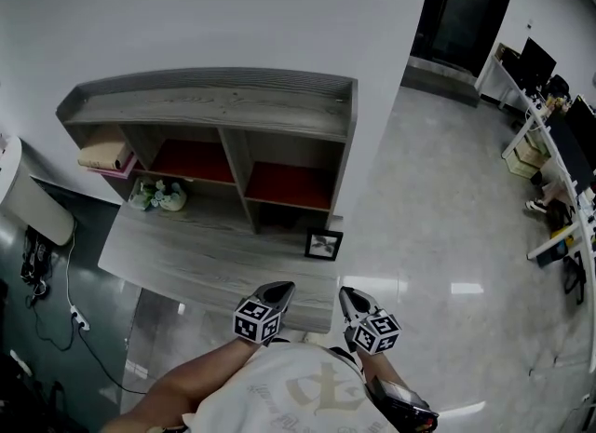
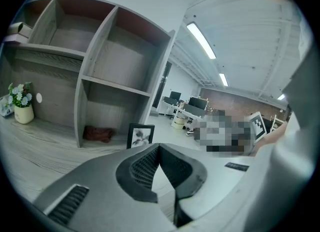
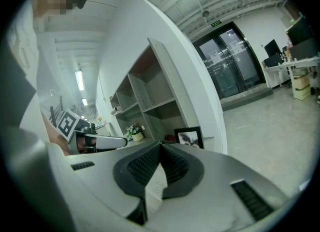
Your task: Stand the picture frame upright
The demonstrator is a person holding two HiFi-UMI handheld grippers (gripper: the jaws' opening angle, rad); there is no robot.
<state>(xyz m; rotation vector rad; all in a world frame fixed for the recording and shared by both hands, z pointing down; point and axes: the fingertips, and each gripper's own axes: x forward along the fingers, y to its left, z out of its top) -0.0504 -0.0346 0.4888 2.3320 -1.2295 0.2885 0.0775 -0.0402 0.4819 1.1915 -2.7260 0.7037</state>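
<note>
A small black picture frame [image 1: 323,244] stands upright on the grey wooden desk [image 1: 205,254], near its right end, in front of the shelf unit. It also shows in the left gripper view as the frame [image 2: 140,135] and in the right gripper view as the frame [image 3: 189,137]. My left gripper [image 1: 281,290] is shut and empty, held close to my body at the desk's front edge. My right gripper [image 1: 345,297] is beside it, also shut with nothing between its fingers. Both stay well short of the frame.
A grey shelf unit [image 1: 223,133] with red-backed compartments stands on the desk. A small vase of flowers [image 1: 158,196] sits at its lower left, a rolled cloth [image 1: 104,155] above. A dark red cloth [image 2: 98,134] lies in a lower compartment. Office desks [image 1: 559,161] line the right.
</note>
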